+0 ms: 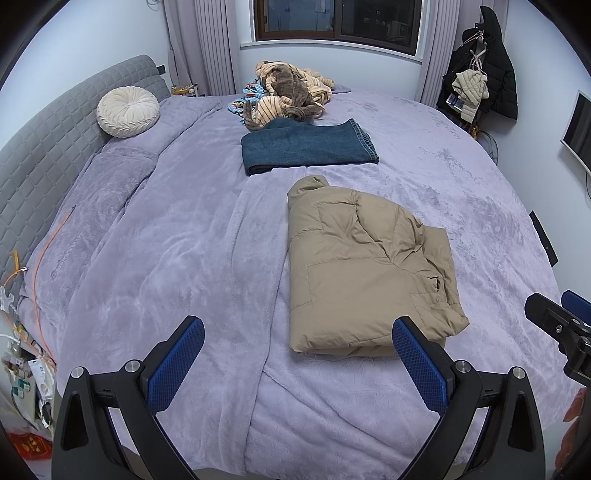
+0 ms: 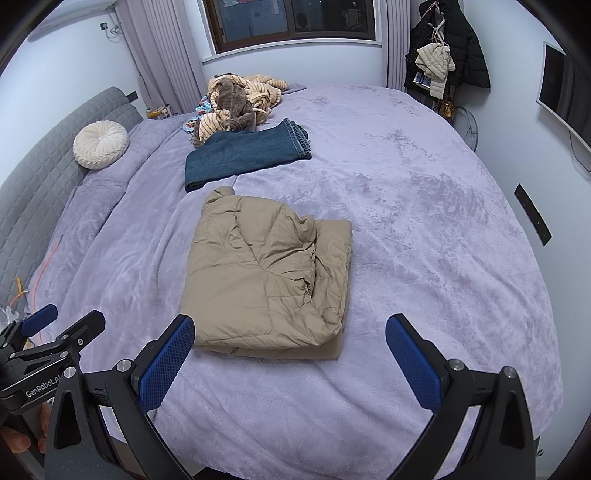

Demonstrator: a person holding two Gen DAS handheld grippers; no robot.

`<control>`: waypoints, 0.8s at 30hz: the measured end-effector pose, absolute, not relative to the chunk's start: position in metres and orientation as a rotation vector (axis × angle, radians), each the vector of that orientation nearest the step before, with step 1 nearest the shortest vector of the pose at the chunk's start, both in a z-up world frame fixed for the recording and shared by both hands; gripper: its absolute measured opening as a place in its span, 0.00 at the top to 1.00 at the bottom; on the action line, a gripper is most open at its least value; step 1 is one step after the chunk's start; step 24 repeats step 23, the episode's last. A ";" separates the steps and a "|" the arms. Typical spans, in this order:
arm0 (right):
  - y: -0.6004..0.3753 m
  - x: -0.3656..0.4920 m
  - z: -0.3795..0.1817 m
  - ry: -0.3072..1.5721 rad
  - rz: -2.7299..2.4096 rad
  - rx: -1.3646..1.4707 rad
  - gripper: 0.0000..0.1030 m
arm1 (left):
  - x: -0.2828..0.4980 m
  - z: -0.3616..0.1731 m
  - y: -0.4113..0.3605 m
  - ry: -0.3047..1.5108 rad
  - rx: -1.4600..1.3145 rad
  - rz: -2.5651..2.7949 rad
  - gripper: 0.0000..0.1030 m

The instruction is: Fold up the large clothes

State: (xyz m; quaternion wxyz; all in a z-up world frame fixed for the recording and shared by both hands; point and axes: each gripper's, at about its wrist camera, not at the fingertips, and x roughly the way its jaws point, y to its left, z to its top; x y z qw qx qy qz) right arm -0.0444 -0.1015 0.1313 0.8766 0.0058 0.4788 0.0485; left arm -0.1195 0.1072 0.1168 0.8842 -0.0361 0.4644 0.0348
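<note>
Now the tan puffer jacket [image 1: 365,273] lies folded into a thick rectangle on the lavender blanket [image 1: 166,258] that covers the bed, its collar end pointing toward the window [image 1: 336,22]. Both grippers hover above the near edge of the bed and hold nothing. The left gripper [image 1: 299,358] has its blue-padded fingers spread wide, and from its own camera the right finger overlaps the jacket's near corner, though whether it touches the cloth cannot be told. The right gripper [image 2: 290,356] is likewise released, fingers wide apart, with the jacket's near edge showing between them. In the right wrist view the left gripper [image 2: 40,325] also appears at the lower left.

Beyond the jacket, folded blue jeans [image 1: 308,146] lie flat, and behind them sits a loose heap of striped and brown clothes [image 1: 288,92]. A round cream cushion [image 1: 127,110] rests against the grey quilted headboard [image 1: 48,147]. Dark coats hang on a rack [image 1: 484,62] in the far right corner
</note>
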 end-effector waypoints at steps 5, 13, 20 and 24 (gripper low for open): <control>-0.101 -0.045 0.131 1.000 0.101 0.012 0.00 | -0.120 0.117 0.107 0.965 -0.077 0.072 0.01; -0.100 -0.046 0.131 1.000 0.101 0.013 0.00 | -0.118 0.119 0.110 0.962 -0.080 0.078 0.01; -0.098 -0.045 0.129 1.006 0.105 0.016 0.00 | -0.116 0.123 0.113 0.955 -0.077 0.062 0.01; -0.096 -0.045 0.128 1.007 0.102 0.019 0.00 | -0.116 0.124 0.110 0.953 -0.078 0.061 0.01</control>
